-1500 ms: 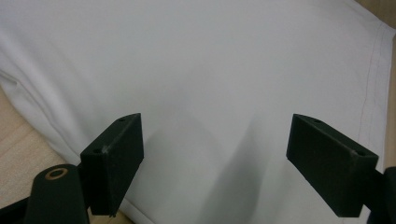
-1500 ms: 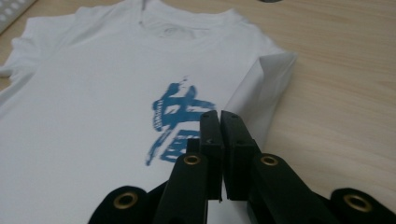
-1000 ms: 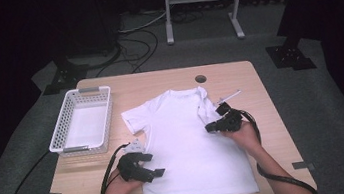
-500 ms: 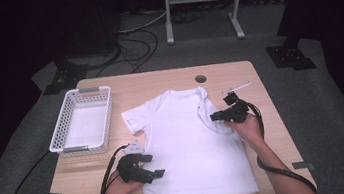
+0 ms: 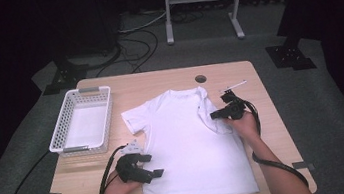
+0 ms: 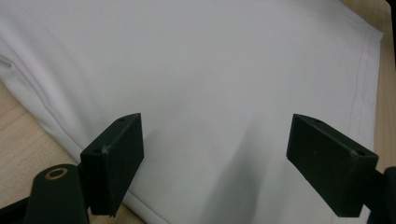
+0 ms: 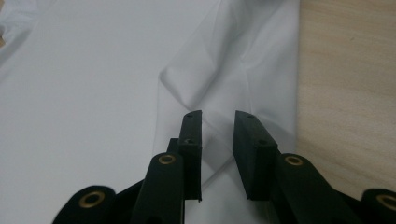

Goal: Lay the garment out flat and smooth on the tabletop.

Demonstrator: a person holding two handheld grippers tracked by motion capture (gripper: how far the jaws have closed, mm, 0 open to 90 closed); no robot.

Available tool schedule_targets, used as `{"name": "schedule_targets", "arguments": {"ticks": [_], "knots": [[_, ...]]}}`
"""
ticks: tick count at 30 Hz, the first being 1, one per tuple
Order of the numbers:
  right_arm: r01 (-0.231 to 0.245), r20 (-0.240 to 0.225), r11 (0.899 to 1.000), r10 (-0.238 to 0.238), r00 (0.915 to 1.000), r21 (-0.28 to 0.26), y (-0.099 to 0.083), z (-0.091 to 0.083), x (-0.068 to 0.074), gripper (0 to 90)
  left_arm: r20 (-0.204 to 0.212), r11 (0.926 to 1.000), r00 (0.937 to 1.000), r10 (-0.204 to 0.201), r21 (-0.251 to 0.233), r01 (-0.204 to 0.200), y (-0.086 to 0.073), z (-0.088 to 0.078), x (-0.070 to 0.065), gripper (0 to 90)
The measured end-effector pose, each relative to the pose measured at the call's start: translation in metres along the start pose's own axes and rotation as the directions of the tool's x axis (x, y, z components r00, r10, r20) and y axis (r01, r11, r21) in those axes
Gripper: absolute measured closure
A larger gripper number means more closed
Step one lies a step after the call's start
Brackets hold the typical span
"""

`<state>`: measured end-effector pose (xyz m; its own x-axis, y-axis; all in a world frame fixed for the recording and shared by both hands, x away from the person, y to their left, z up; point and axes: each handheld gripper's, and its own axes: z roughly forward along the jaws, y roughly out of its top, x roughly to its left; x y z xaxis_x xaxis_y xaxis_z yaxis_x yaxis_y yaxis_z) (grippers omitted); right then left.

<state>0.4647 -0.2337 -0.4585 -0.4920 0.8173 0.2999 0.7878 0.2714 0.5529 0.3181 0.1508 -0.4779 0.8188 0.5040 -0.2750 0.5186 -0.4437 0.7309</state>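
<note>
High view: basket (image 5: 82,120) upper left on counter (image 5: 268,114). Left tool (image 6: 215,158) wide open over shirt (image 5: 191,145); right tool (image 7: 217,140) narrowly open, jaws just closing around folded sleeve (image 7: 224,79). No writing.

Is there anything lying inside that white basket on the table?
No, the white basket sits bare inside, to the left of the T-shirt.

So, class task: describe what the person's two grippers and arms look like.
Both the left gripper and the right gripper are black, each with two flat, blocky jaws and brass-coloured rivets at the joints. A black cable trails from each. A grey plate tops the left one. The forearms are bare, with no sleeves visible.
</note>
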Motion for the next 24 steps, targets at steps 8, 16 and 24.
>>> {"name": "schedule_targets", "arguments": {"ticks": [8,16,24], "knots": [[0.056,0.01,0.998,-0.056,0.9984,0.011,-0.003,0.003,0.006,85.3,0.001,1.0,1.0,0.0,0.001,0.0,0.0,0.0,0.0,17.9],[0.077,0.005,0.997,-0.077,0.997,-0.016,-0.002,-0.007,0.008,89.0,-0.001,1.0,1.0,-0.003,0.004,0.003,0.0,0.0,0.0,17.9],[0.079,0.031,0.996,-0.078,0.9965,-0.046,0.002,-0.023,0.001,89.2,-0.002,0.9999,1.0,-0.009,0.007,0.009,0.001,0.0,0.0,18.0]]}}
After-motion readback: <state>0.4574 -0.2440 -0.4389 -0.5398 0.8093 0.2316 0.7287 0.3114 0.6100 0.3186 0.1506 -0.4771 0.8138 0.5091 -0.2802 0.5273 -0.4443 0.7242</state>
